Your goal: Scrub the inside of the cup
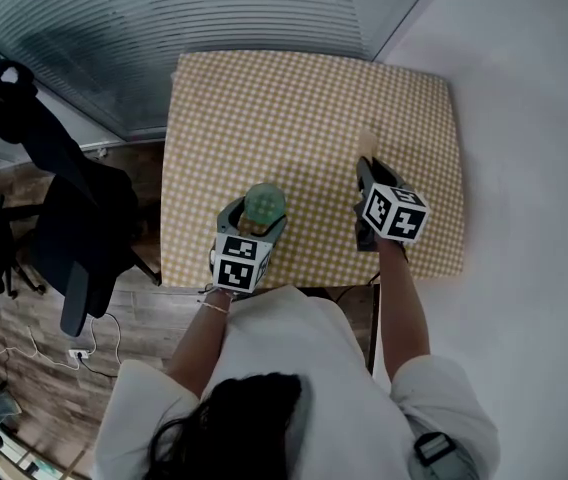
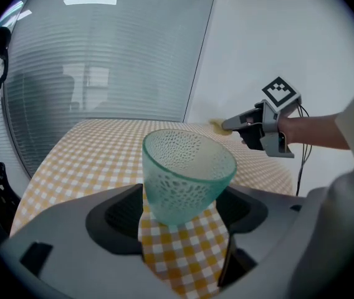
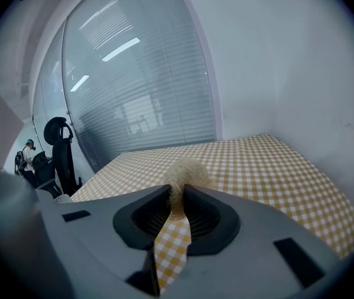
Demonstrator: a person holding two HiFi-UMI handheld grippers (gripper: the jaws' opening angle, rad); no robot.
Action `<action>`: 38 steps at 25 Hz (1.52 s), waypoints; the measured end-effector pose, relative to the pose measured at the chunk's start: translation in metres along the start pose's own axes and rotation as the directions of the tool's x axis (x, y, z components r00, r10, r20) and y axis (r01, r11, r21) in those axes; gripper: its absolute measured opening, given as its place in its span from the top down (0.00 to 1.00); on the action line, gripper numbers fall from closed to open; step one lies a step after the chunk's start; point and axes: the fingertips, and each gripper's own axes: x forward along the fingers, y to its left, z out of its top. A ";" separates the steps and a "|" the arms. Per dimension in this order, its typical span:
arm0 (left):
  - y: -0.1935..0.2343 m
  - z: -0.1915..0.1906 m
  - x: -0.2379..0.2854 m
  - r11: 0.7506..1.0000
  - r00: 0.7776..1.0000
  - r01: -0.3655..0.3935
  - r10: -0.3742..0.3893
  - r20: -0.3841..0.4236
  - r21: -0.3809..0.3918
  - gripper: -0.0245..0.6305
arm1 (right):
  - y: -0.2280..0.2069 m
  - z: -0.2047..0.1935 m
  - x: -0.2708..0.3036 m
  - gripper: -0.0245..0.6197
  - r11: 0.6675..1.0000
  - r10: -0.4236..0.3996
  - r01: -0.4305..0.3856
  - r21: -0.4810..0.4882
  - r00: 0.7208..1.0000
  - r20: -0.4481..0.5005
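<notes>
Cup (image 2: 186, 173): pale green, dimpled glass, empty, leaning. Stands at near left part of table (image 1: 304, 118), between jaws of left gripper (image 1: 259, 220). Jaws wide apart, pads clear of cup's narrow base.

Right gripper (image 1: 366, 168): held above table's right side, well apart from cup, jaws pinched on pale fibrous scrub pad (image 3: 186, 170).

Table covered edge to edge with yellow-white check cloth. White wall (image 1: 524, 118) along right; ribbed glass partition (image 1: 214, 18) behind. Left: black office chair (image 1: 74, 218) on wood floor (image 1: 24, 338).
</notes>
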 end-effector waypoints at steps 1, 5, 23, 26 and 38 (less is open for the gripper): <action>0.000 0.001 0.003 1.000 1.000 -0.006 0.006 0.001 -0.008 0.42 | -0.002 -0.001 0.000 0.85 1.000 0.003 -0.003 0.007 1.000 -0.003; 0.002 0.004 0.015 0.999 0.999 -0.031 0.031 -0.008 0.020 0.42 | -0.001 0.001 0.002 0.85 0.999 0.022 -0.022 0.023 1.000 -0.001; -0.001 0.013 0.018 0.986 0.992 0.116 -0.110 -0.057 0.120 0.42 | 0.070 0.007 0.004 0.85 0.931 0.325 -0.324 -0.170 0.945 -0.023; -0.004 0.023 0.011 0.975 0.981 0.187 -0.179 -0.072 0.121 0.42 | 0.099 0.013 -0.006 0.85 0.871 0.410 -0.405 -0.277 0.911 -0.044; -0.005 0.033 -0.017 0.832 0.906 0.399 -0.293 -0.304 0.386 0.42 | 0.177 0.017 -0.057 0.85 0.552 0.583 -0.574 -0.605 0.784 -0.211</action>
